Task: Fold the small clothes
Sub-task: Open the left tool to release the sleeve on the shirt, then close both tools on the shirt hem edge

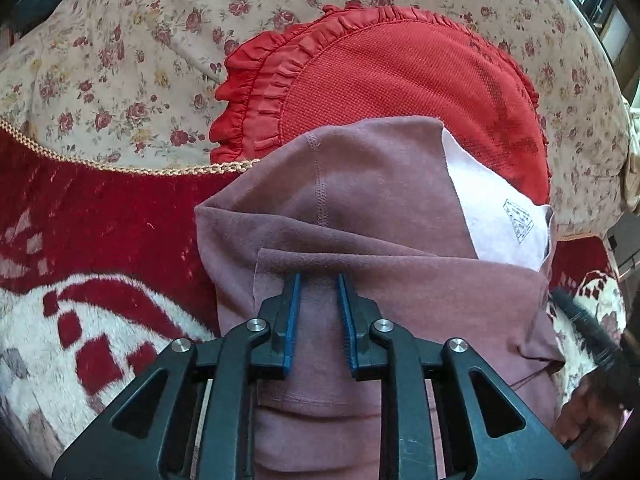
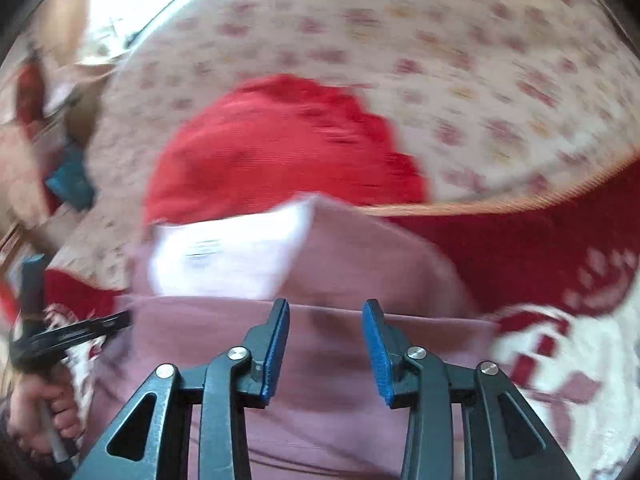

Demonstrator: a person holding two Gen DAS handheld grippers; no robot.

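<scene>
A mauve garment point(image 1: 380, 200) lies folded on a red and white blanket point(image 1: 100, 232), with a white lining patch bearing a printed label point(image 1: 500, 208) showing at its far right corner. My left gripper point(image 1: 318, 280) sits low over a folded edge of the garment. Its blue pads stand a little apart and only flat cloth shows in the gap. In the blurred right wrist view, my right gripper point(image 2: 326, 306) hovers over the mauve garment point(image 2: 360, 248) near its folded edge. Its jaws are wide apart and hold nothing. The white patch point(image 2: 228, 256) lies ahead to its left.
A red frilled cushion point(image 1: 400, 76) lies just behind the garment on a floral sheet point(image 1: 120, 60). The same cushion point(image 2: 272, 152) shows blurred in the right wrist view. A hand point(image 2: 44, 412) grips the other tool's handle at the lower left there.
</scene>
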